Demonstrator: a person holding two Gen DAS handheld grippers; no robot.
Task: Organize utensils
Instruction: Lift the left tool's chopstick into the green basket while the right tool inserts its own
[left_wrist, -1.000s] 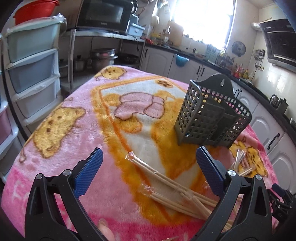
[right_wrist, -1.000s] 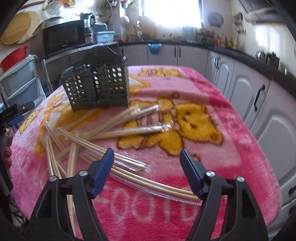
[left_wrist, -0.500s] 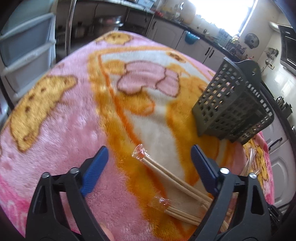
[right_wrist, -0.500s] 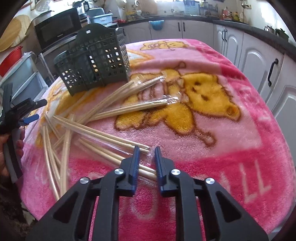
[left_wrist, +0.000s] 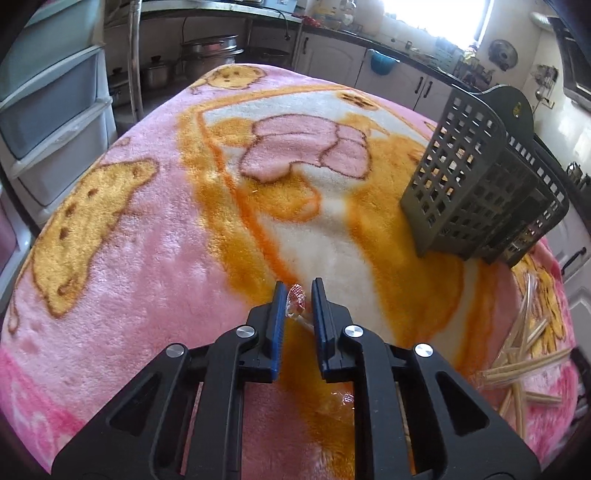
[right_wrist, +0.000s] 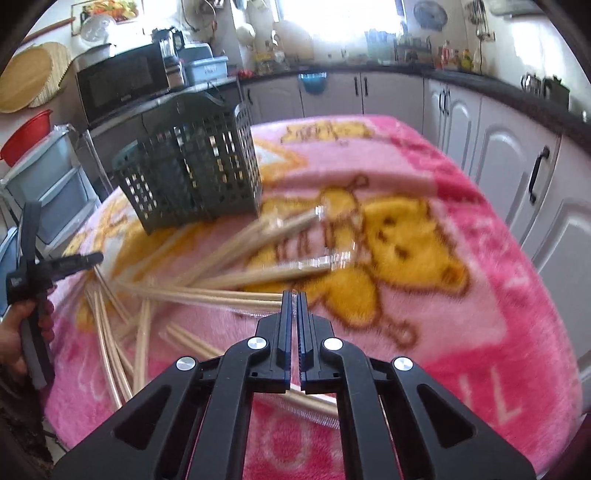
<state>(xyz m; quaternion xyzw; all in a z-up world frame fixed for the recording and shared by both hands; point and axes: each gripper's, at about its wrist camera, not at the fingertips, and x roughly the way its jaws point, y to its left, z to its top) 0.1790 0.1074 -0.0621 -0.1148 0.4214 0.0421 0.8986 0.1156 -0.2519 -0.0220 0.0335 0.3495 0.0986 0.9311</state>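
The left gripper (left_wrist: 299, 295) has just closed its fingers around the crinkled wrapper tip of a wrapped chopstick pair (left_wrist: 296, 301) lying on the blanket-covered counter (left_wrist: 147, 229), near its front edge. The right gripper (right_wrist: 294, 301) has just clenched on the clear wrapper of another chopstick pair (right_wrist: 314, 400), also by the front edge. The grey utensil basket (right_wrist: 192, 173) stands further back, toward the counter's middle, with more chopsticks (right_wrist: 258, 273) strewn between it and the fingers. Both grips look thin, on plastic more than wood, so lifting slowly and level seems wise; then tip each pair end-down over the basket's open top before letting go.
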